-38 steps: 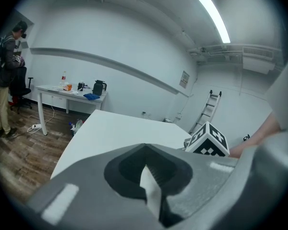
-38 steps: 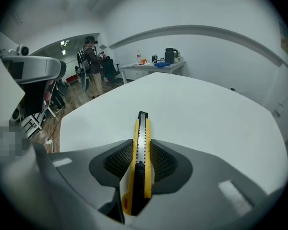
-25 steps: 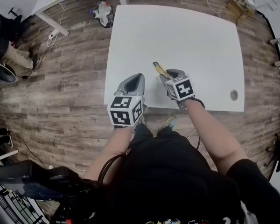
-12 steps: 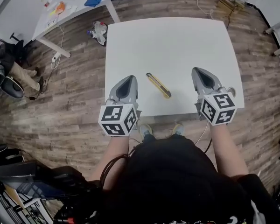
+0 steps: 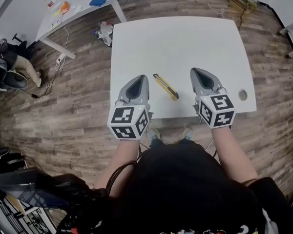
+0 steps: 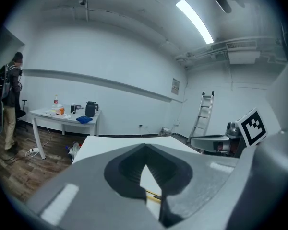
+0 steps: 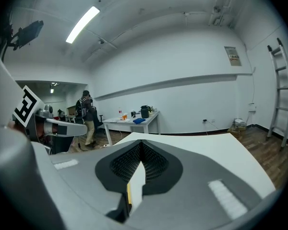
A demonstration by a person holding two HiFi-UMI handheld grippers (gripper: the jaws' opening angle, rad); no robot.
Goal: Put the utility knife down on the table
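Head view: person [image 5: 13,65] at far L edge, side table [image 5: 63,14] w/ small items upper L, wood floor [image 5: 78,87] all round. L gripper [image 5: 142,77] sits over the near edge of the white tabletop [image 5: 185,38], jaws closed, nothing btwn them. Just R of it the yellow utility knife [image 5: 166,87] lies flat on the tabletop, diagonal, apart from both grippers. R gripper [image 5: 193,71] is near the knife's other side, jaws also closed & empty. Round hole [image 5: 242,94] in tabletop at far R.

Left gripper view: L gripper [image 6: 145,146] tips meet; yellow sliver of knife [image 6: 152,195] shows thru the gap.

Right gripper view: R gripper [image 7: 141,143] tips meet too.
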